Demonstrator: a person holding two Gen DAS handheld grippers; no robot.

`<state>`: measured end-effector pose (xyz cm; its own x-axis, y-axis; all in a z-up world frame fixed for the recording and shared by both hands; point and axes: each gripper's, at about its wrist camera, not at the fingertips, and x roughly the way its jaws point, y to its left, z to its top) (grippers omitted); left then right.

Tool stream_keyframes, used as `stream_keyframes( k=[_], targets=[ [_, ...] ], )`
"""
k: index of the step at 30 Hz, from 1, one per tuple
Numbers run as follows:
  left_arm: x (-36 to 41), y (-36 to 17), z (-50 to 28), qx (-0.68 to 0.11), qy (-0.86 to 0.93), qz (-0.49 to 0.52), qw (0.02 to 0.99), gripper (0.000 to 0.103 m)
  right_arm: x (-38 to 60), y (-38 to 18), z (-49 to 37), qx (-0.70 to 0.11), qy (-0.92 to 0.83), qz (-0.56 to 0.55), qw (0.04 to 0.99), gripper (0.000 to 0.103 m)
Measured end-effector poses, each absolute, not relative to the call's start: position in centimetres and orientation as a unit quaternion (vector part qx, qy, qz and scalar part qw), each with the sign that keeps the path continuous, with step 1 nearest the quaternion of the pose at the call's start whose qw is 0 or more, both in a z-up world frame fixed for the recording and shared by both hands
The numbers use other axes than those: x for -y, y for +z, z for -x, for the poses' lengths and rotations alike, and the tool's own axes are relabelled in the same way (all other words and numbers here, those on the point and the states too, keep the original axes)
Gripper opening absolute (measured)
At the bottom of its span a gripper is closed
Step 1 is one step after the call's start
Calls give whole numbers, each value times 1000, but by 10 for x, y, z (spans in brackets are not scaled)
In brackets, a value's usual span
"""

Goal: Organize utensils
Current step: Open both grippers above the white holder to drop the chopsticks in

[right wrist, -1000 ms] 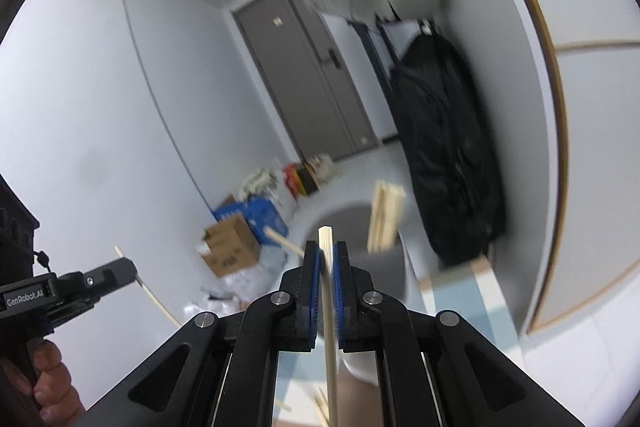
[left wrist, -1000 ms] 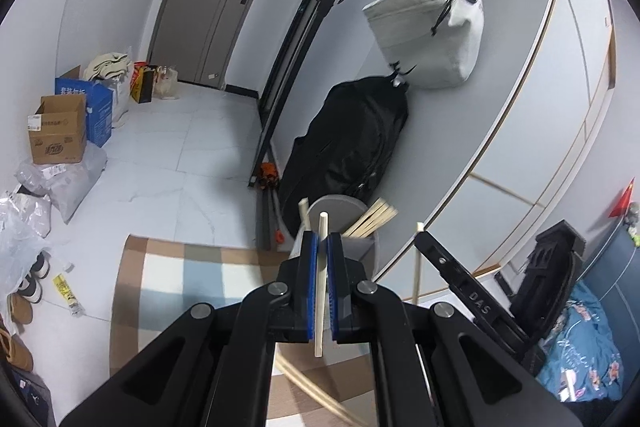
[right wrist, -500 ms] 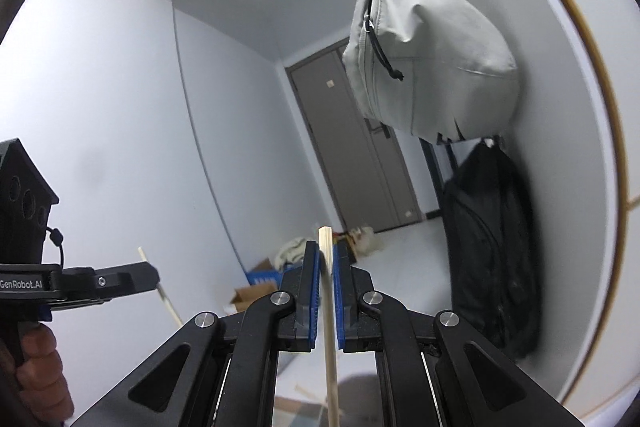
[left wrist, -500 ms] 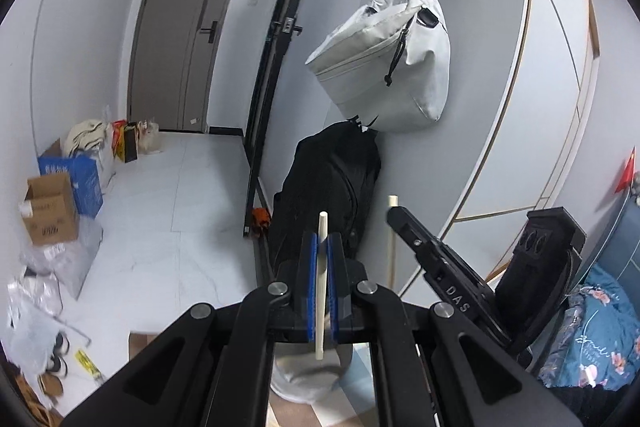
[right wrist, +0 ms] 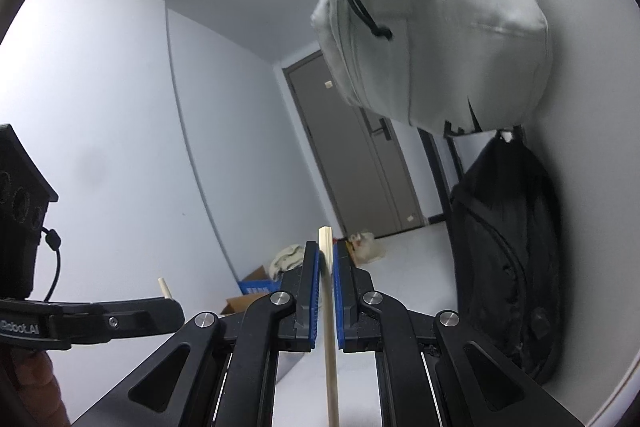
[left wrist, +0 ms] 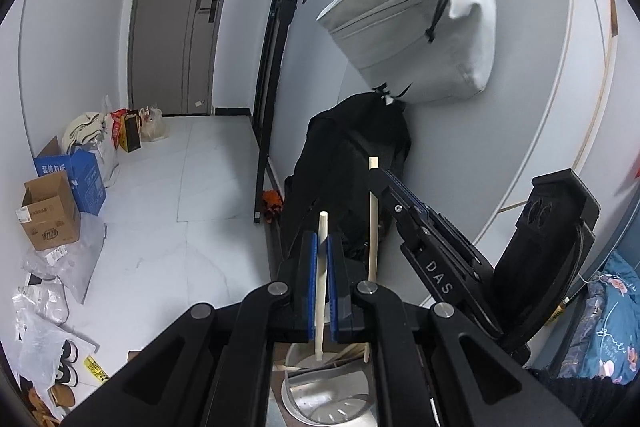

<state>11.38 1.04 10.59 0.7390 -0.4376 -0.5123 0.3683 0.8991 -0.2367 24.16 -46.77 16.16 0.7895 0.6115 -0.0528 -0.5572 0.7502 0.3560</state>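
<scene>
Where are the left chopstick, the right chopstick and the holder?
left chopstick [left wrist: 322,267], left wrist view, shaft between the blue pads
right chopstick [right wrist: 326,267], right wrist view, shaft near its top end
holder [left wrist: 320,401], left wrist view, metal inner wall

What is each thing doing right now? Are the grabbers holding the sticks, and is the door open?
Left gripper: shut on round chopstick, held upright.
Right gripper: shut on square chopstick, held upright.
Metal holder: below the left gripper, with sticks inside.
Grey door: closed.
Grey bag: hanging on the wall.
Black bag: hanging under the grey bag.
Cardboard box: flaps open.
</scene>
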Motion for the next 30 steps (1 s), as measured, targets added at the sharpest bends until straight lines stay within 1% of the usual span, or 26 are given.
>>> stream_keyframes(
  k=[5,12,17,26,30],
  targets=[
    [-10,104,-121,-294,-220,62,928,1,463,149,-249,-79,312,-162,933,6],
    [-6,94,-126,-309,-226,65,922,1,461,145,-237,-63,312,-158,935,6],
    [-3,90,-130,-317,-228,67,918,1,457,146,-222,-43,317,-128,939,6],
    [0,84,-134,-325,-226,65,916,1,451,137,-210,-45,310,-99,945,6],
    [0,79,-132,-329,-230,66,913,1,458,132,-209,-62,309,-101,944,6]
  ],
)
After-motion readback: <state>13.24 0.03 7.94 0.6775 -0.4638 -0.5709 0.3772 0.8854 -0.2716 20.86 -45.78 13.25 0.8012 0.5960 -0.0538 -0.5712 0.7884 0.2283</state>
